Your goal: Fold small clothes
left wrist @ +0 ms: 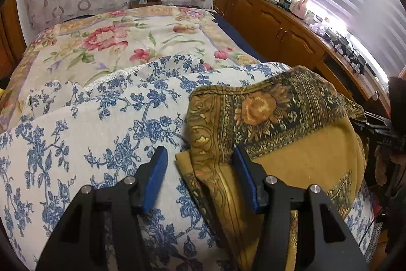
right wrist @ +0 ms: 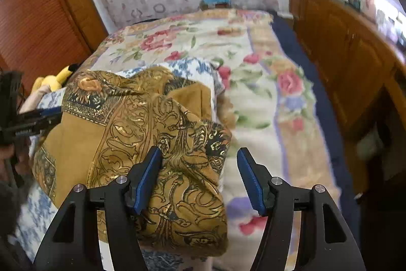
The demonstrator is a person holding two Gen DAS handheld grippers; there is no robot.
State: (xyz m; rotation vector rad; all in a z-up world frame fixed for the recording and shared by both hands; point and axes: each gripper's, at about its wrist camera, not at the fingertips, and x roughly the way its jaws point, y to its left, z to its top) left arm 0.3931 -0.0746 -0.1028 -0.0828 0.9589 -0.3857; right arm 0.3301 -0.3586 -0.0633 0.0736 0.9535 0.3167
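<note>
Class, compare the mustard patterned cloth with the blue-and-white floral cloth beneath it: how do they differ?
The mustard cloth is ochre with dark ornate borders; the blue-and-white cloth is pale with blue flowers. The mustard cloth lies bunched and partly folded; the blue-and-white cloth is spread flatter. The mustard cloth lies on top. Both rest on the bed.

No readable text, label or number anywhere.

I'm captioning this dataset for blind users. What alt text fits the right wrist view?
The right tongs hang open over a crumpled mustard-gold patterned cloth lying on a blue-and-white floral pillow on a bed with a floral bedspread. The left tongs reach in from the left edge, and a wooden cabinet lines the right.
</note>
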